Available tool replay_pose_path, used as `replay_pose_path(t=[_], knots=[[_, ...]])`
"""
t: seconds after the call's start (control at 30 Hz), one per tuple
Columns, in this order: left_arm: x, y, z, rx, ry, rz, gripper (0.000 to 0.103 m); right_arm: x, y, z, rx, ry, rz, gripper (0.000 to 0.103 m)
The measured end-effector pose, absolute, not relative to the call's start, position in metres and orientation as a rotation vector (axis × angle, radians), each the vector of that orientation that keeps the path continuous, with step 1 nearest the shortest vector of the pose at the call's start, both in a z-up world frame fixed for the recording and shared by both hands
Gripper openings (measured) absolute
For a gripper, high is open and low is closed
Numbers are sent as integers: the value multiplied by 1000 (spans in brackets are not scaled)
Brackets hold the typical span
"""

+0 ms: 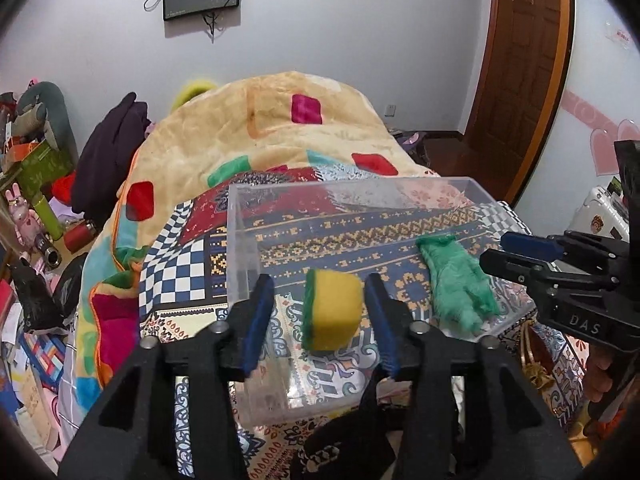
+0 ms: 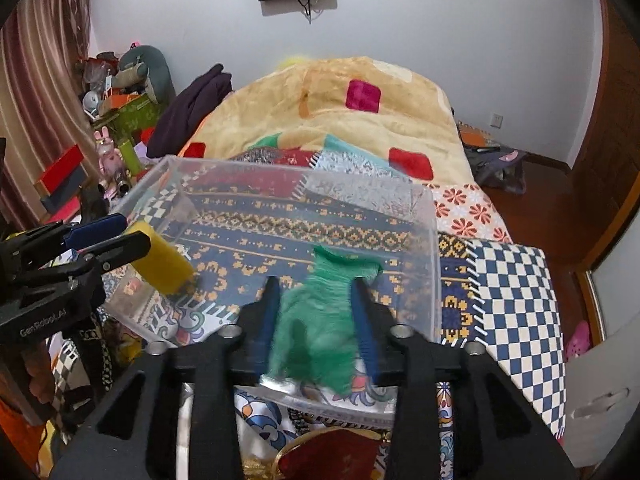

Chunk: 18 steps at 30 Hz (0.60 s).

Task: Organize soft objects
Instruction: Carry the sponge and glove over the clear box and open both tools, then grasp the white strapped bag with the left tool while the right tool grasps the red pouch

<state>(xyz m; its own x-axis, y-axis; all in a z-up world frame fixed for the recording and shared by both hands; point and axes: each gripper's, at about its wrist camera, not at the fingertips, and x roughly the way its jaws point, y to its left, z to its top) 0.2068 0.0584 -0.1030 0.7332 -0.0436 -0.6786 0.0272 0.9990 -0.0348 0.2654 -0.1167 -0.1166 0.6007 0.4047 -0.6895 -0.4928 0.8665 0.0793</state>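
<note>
A clear plastic bin (image 1: 240, 216) (image 2: 434, 240) stands on the patterned bedspread. A yellow sponge with a green scrub side (image 1: 332, 312) (image 2: 162, 264) is in the bin's left part, between the spread fingers of my open left gripper (image 1: 320, 312) without touching them. A green fuzzy glove (image 1: 456, 280) (image 2: 320, 320) lies in the bin's right part, blurred, between the fingers of my open right gripper (image 2: 316, 320). The right gripper also shows in the left wrist view (image 1: 516, 252), and the left gripper in the right wrist view (image 2: 120, 236).
A bed with a cream blanket with coloured squares (image 1: 280, 132) (image 2: 340, 120) lies behind the bin. Dark clothes (image 1: 112, 152) and cluttered boxes and toys (image 1: 36, 184) are at the left. A wooden door (image 1: 520, 60) is at the right.
</note>
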Motion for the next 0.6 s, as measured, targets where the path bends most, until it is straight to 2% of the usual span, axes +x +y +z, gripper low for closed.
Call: replay_pose_path(t=[0.1, 0.17, 0.3, 0.4, 0.47, 0.6], knots=[[199, 58, -93, -17, 723, -42, 51, 260, -118, -107, -112, 741, 529, 41], [191, 57, -84, -17, 698, -45, 59, 255, -122, -98, -94, 723, 543, 43], [169, 55, -63, -3, 631, -45, 69, 238, -133, -77, -66, 662, 561, 52], [150, 50, -49, 10, 583, -46, 80, 223, -139, -63, -62, 622, 566, 53], [139, 47, -43, 17, 563, -48, 88, 212, -144, -56, -60, 604, 567, 59], [118, 38, -40, 51, 545, -51, 97, 192, -156, -51, -81, 578, 554, 60]])
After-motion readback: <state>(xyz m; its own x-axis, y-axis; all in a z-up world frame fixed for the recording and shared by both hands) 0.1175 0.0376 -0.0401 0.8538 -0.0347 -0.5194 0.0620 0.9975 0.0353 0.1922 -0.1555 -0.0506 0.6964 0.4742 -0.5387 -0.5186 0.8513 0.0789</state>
